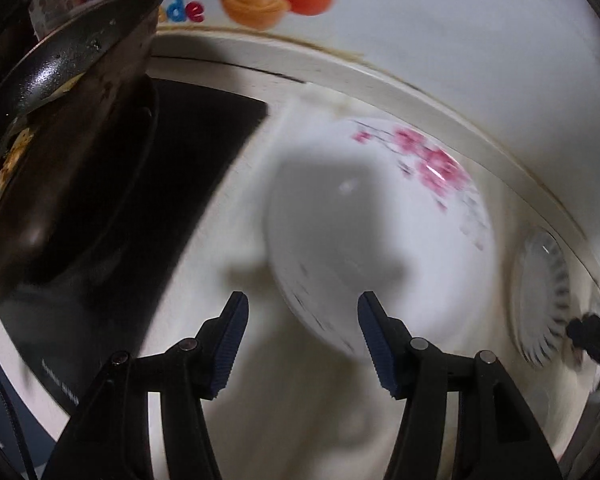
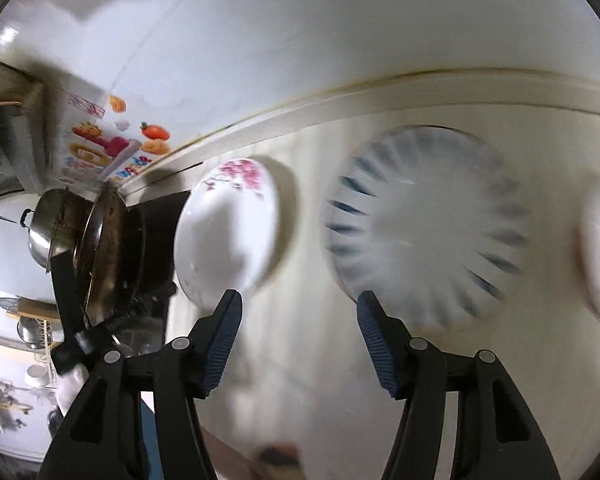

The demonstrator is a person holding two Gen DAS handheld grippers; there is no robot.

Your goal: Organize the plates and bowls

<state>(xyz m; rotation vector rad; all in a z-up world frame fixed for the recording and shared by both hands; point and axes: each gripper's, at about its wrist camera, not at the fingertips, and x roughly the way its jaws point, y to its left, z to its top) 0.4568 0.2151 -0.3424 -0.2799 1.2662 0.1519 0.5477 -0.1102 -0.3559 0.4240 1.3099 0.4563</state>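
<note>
On the pale counter (image 1: pixel 308 420) beside the dark stove, the floral bowl (image 1: pixel 376 240) lies just ahead of the left gripper (image 1: pixel 304 344), the striped plate (image 2: pixel 420 232) ahead-right of the right gripper (image 2: pixel 300 344), both gaping and empty

White bowl (image 1: pixel 380 232) with pink blossoms, white plate (image 2: pixel 424 232) with dark radial stripes, cream counter (image 2: pixel 300 340)

Flowered bowl (image 2: pixel 228 232) left of ribbed plate (image 2: pixel 420 232), pan (image 2: pixel 100 240) further left

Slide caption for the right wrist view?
Open right hand-held gripper above pale counter, between pink-flowered white bowl and blue-striped ribbed plate.
</note>
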